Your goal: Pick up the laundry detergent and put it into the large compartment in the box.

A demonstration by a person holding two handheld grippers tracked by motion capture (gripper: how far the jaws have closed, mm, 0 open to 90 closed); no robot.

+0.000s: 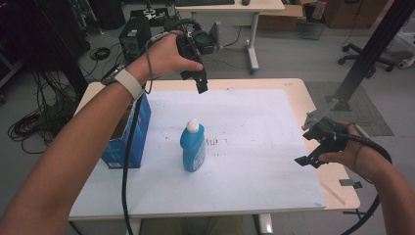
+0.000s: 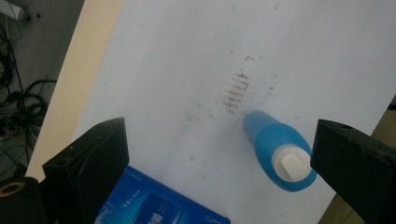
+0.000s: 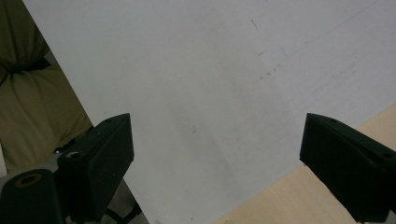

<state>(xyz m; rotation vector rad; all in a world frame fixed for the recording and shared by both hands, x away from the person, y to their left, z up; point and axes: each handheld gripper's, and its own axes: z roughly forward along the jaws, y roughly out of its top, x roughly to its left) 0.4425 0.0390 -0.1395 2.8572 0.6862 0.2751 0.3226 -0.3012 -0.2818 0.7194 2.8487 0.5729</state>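
Hovering left gripper (image 1: 201, 87), jaws wide and empty, upper middle of high view above blue bottle (image 1: 193, 148) standing upright mid-frame beside box (image 1: 128, 138). Right gripper (image 1: 313, 157) open, idle at right edge. Approach step, likely; next: descend, straddle bottle, close.

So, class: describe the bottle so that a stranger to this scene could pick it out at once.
Find the white sheet covering the table. Left of its middle, beside an open blue box at the sheet's left edge, stands the bottle. It alone is upright and rounded, light blue with a white cap.
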